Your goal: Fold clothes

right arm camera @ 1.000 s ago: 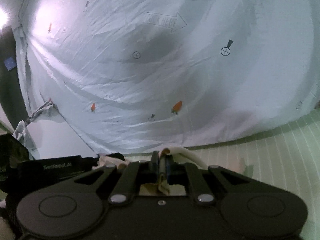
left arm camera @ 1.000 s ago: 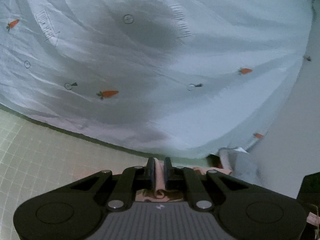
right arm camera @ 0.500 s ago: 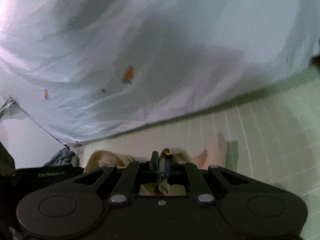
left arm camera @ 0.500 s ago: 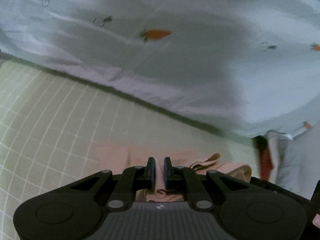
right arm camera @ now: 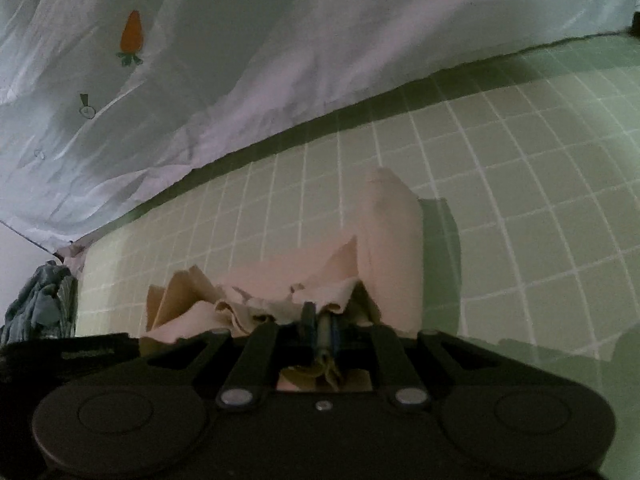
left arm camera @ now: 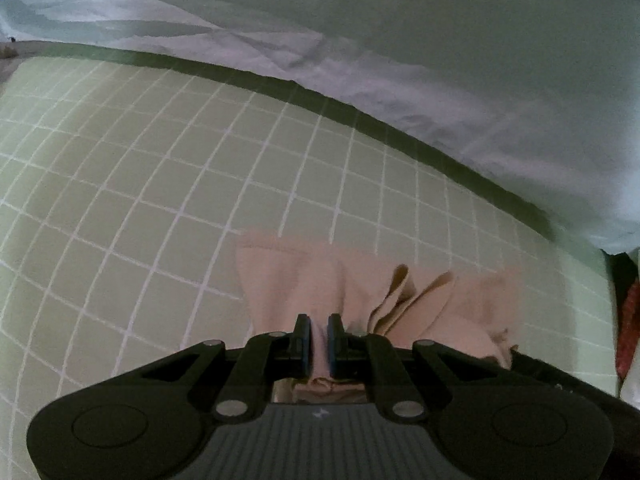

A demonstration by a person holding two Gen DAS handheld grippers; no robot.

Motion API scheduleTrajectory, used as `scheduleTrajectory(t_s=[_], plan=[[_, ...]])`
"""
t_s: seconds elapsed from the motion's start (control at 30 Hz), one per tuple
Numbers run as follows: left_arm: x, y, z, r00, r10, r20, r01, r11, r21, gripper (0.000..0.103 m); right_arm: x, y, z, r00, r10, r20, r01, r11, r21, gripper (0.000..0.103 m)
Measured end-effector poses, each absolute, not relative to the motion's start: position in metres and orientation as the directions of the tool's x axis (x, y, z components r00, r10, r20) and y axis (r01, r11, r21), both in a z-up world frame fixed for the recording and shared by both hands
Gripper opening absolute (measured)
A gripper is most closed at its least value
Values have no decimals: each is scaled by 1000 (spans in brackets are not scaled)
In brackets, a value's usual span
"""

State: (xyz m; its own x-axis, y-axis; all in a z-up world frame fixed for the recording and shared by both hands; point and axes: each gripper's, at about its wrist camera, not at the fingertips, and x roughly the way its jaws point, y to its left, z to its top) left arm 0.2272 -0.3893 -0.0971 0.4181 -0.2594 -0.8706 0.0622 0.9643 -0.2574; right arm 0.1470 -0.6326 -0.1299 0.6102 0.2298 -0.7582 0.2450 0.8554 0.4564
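A pale pink garment (left arm camera: 320,280) hangs down onto a light green gridded mat (left arm camera: 140,200). My left gripper (left arm camera: 318,328) is shut on one edge of it, with pink cloth pinched between the blue pads. In the right wrist view the same pink garment (right arm camera: 392,232) drapes ahead in folds, its lower end resting on the mat (right arm camera: 520,200). My right gripper (right arm camera: 322,320) is shut on a bunched edge of the cloth. Each gripper sits low over the mat.
A pale blue sheet with carrot prints (right arm camera: 132,36) covers the surface beyond the mat's far edge (left arm camera: 400,128). A bluish crumpled cloth (right arm camera: 40,304) lies at the left in the right wrist view. Something red (left arm camera: 628,332) shows at the right edge.
Both grippers have come down and tilted toward the mat with the pink garment. The mat fills far more of both views, and the garment's lower part has spread onto it.
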Motion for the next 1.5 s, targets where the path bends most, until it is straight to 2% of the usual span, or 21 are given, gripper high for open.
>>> scheduleTrajectory(t_s=[0.13, 0.2, 0.27, 0.3, 0.33, 0.37, 0.47, 0.6, 0.7, 0.83, 1.03, 1.1, 1.17, 1.2, 1.23, 1.27, 1.33, 1.5], plan=[[236, -390, -78, 451, -248, -858, 49, 966, -254, 10, 161, -642, -115, 617, 208, -759, 244, 866, 436, 17], [238, -386, -60, 508, -258, -822, 46, 961, -273, 18, 167, -650, -98, 655, 172, -736, 257, 865, 431, 19], [235, -377, -40, 568, -278, -775, 40, 950, -311, 48, 166, -655, -75, 709, 119, -695, 241, 885, 398, 32], [232, -373, -34, 585, -284, -760, 39, 946, -323, 57, 163, -656, -64, 727, 95, -680, 234, 897, 374, 36], [228, -368, -28, 602, -289, -744, 39, 942, -334, 70, 160, -657, -54, 744, 70, -664, 227, 909, 350, 45], [225, -365, -27, 604, -296, -740, 43, 939, -341, 75, 155, -658, -47, 754, 53, -655, 222, 918, 330, 56], [210, -360, -44, 547, -292, -784, 35, 944, -327, 81, 138, -657, -56, 722, 54, -690, 241, 915, 324, 77], [187, -362, -84, 423, -287, -860, 32, 953, -302, 81, 115, -651, -85, 639, 90, -764, 292, 891, 348, 77], [175, -363, -104, 375, -290, -880, 26, 953, -303, 81, 107, -639, -104, 604, 119, -788, 274, 898, 344, 77], [176, -362, -113, 376, -321, -869, 14, 940, -341, 81, 100, -625, -125, 572, 144, -808, 247, 908, 337, 77], [187, -365, -120, 391, -373, -841, 13, 917, -400, 77, 117, -626, -135, 605, 145, -783, 244, 902, 356, 78], [191, -367, -123, 392, -400, -828, 18, 903, -428, 67, 125, -626, -138, 618, 155, -771, 226, 904, 363, 71], [194, -365, -125, 393, -427, -814, 2, 886, -464, 54, 131, -627, -140, 623, 176, -763, 223, 894, 389, 47], [194, -364, -125, 390, -436, -811, -7, 879, -477, 48, 133, -627, -140, 623, 182, -761, 228, 888, 400, 42], [193, -362, -124, 387, -450, -804, -16, 869, -494, 39, 133, -627, -140, 621, 185, -761, 237, 882, 408, 30], [192, -360, -123, 385, -464, -798, -24, 859, -511, 32, 132, -626, -138, 622, 187, -761, 239, 880, 411, 24], [183, -356, -117, 385, -497, -777, -8, 841, -542, 27, 125, -624, -131, 627, 188, -756, 231, 882, 411, 18], [148, -348, -104, 361, -531, -767, 30, 828, -559, 24, 88, -612, -115, 624, 171, -763, 267, 870, 414, 17]])
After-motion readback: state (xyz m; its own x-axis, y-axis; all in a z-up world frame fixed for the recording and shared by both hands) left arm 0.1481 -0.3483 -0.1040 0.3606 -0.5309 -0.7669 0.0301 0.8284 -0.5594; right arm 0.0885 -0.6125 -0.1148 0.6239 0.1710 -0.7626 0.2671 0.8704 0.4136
